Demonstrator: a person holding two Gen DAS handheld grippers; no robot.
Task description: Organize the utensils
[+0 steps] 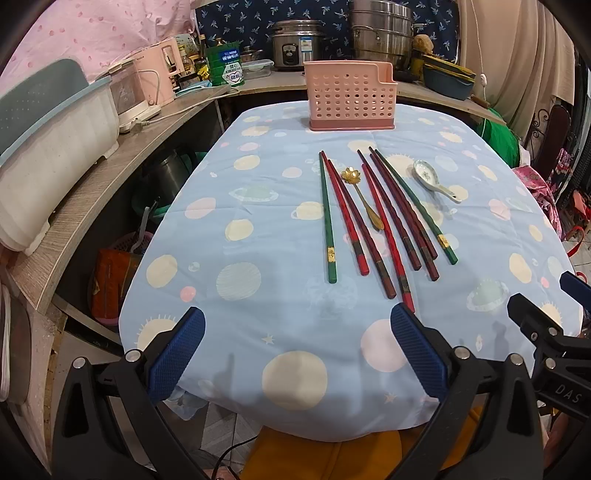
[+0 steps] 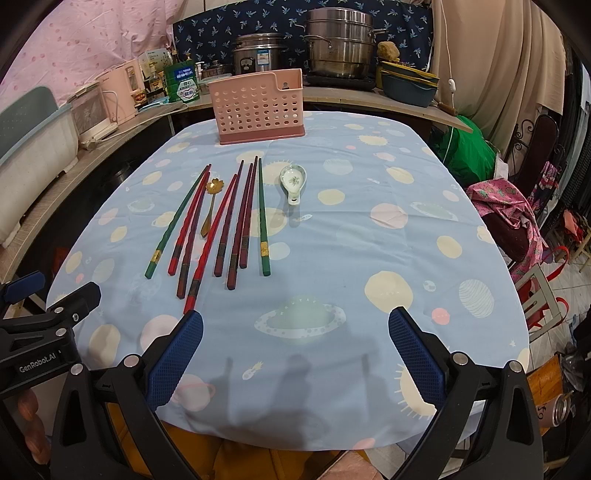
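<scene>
— Where do the utensils lie?

— The chopsticks (image 1: 373,218) are fanned out loose in the middle of the left view, red and green, tips pointing up the frame. A gold spoon (image 1: 360,195) sits among them, touching or nearly touching the red ones on either side. A china spoon (image 1: 432,177) lies just right of the bunch, apart from it. In the right view the same spread shows left of centre.

— And the rack?

— The pink rack (image 1: 350,96) stands upright at top centre, beyond the tips, and nothing shows above its rim. So I'd say the work hasn't started: nothing is gathered yet.

— The tools?

— The left gripper (image 1: 297,354) hangs low in its frame with its jaws wide apart, holding nothing. The right gripper (image 2: 295,356) is the same, spread and bare. Both hover over the near end of the cloth (image 1: 240,295), short of the chopstick handles.

— What's next, you reckon?

— Reach up the frame and pinch one piece. The china spoon looks easiest, as it lies alone. The chopsticks are thin, flat on the cloth and crowded, so a pinch could nudge a neighbour.

— Anything in the way?

— Not between grippers and utensils. The pots (image 1: 380,33) and rice cooker (image 1: 295,44) stand behind the rack, well clear.
</scene>
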